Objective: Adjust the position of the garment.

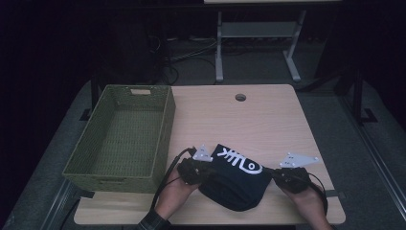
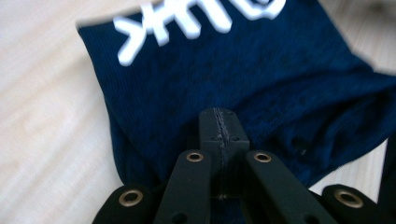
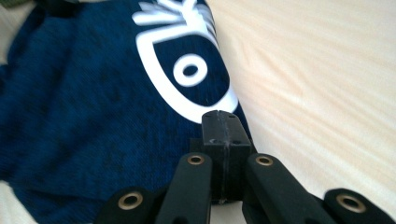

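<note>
The left gripper (image 1: 207,168) sits at about seven o'clock on the table, its black jaws pressed fully together, as the left gripper view (image 2: 218,122) shows; whether a fold of cloth is pinched between them cannot be told, though the tips lie right on the fabric. The right gripper (image 1: 274,173), at about five o'clock, has its jaws closed tight as well (image 3: 225,125), resting at the edge of the same cloth, and again a grip cannot be made out.

Between the two grippers lies the dark navy knitted garment with a white fish-skeleton print (image 1: 235,179), folded into a rounded bundle near the table's six o'clock edge. The print faces up towards twelve o'clock; its fish head with a round eye lies just ahead of the right gripper's tips.

Out at nine o'clock stands a green woven rectangular basket (image 1: 165,122), apart from the garment. All rests on the pale wooden table (image 1: 268,120), which has a round cable hole (image 1: 240,97) at twelve o'clock.
</note>
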`<state>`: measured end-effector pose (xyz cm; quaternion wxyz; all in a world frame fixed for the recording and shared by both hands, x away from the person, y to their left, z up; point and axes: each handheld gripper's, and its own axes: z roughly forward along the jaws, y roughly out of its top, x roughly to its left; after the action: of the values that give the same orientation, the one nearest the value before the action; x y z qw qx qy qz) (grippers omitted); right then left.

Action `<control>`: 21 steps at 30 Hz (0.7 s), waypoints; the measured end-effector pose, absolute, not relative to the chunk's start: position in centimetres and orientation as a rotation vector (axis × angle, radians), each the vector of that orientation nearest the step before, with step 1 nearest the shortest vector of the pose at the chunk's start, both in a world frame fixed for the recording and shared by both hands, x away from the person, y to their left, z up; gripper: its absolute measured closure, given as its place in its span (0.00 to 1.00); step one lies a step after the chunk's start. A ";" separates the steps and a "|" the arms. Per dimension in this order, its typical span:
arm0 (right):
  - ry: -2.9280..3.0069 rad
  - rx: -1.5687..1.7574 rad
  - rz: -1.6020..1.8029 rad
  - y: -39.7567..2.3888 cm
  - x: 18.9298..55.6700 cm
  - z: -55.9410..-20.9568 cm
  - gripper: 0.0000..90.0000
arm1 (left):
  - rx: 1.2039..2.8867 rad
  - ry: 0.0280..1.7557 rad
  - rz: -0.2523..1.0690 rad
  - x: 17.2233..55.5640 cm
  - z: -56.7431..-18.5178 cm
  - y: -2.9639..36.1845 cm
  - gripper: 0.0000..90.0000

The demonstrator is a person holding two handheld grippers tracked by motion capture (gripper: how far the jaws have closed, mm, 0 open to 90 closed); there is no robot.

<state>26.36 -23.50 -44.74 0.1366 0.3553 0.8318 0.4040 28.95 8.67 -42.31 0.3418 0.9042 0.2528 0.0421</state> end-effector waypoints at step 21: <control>2.417 1.062 1.162 -24.3 25.7 -46.1 0.86 | 2.383 0.692 0.046 30.2 -44.0 8.8 1.00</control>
<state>25.67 -24.27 -46.08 0.1281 0.3651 0.8310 0.3996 30.20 8.84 -43.98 0.3239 0.9084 0.2637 0.0177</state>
